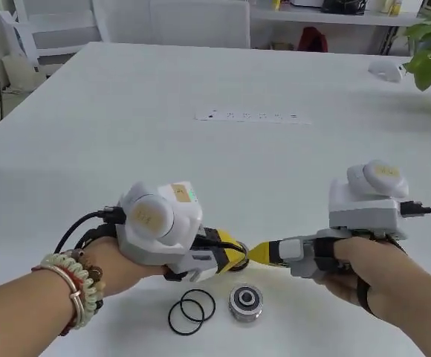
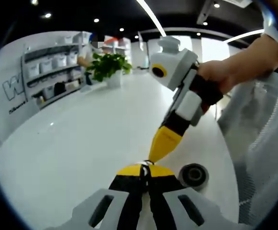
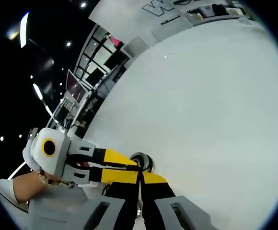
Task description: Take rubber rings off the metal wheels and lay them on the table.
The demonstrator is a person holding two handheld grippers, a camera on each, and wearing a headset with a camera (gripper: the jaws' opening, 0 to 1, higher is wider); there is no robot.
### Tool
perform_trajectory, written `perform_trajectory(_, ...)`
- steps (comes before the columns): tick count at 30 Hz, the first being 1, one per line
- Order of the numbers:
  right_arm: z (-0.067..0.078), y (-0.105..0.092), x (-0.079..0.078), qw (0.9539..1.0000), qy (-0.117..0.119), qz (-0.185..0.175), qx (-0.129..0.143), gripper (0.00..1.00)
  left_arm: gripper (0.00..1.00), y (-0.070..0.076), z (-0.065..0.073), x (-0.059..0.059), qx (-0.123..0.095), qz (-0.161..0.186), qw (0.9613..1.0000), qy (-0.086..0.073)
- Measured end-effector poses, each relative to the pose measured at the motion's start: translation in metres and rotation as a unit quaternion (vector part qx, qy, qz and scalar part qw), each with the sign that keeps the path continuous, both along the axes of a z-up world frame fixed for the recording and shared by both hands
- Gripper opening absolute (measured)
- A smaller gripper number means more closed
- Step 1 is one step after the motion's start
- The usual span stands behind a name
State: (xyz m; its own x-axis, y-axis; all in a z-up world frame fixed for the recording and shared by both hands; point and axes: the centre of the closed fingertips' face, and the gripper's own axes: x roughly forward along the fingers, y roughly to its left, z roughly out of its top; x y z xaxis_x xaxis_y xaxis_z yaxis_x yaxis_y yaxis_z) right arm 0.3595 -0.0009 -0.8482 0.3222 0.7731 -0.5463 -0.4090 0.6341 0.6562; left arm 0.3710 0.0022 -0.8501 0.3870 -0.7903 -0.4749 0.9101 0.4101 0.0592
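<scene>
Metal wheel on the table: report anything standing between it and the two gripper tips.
Nothing visible does. The metal wheel lies bare on the table, just nearer the person than where the left gripper and right gripper meet tip to tip. The two rubber rings lie to its left, apart from it.

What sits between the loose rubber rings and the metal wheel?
Nothing: the head view shows bare table between the rubber rings and the metal wheel, which lie apart.

bright, even overhead light | soft shadows on table (image 1: 201,149) | gripper views bowed at edges | sharp
</scene>
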Motion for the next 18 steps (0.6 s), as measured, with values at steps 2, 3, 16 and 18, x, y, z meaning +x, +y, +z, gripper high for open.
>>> perform_trajectory(2, -0.0003, -0.0003, -0.0001, 1.0, 0.001, -0.002, 0.0, 0.0, 0.04, -0.001, 0.0003, 0.0002, 0.001, 0.001, 1.0, -0.002)
perform_trajectory(3, -0.0006, -0.0007, 0.0005, 1.0, 0.0, -0.003, -0.002, 0.0, 0.05, -0.0016, -0.0001, 0.0001, 0.004, -0.002, 1.0, -0.007)
perform_trajectory(16, -0.0032, -0.0032, 0.0009, 0.9999, 0.0, -0.008, -0.006, 0.0, 0.14, 0.002, 0.0052, 0.0027, 0.012, -0.004, 0.9998, -0.019)
perform_trajectory(18, -0.0036, -0.0034, 0.0015, 0.9999, 0.0, -0.008, -0.006, 0.0, 0.16, 0.0037, 0.0059, 0.0039, 0.01, 0.001, 0.9998, -0.016)
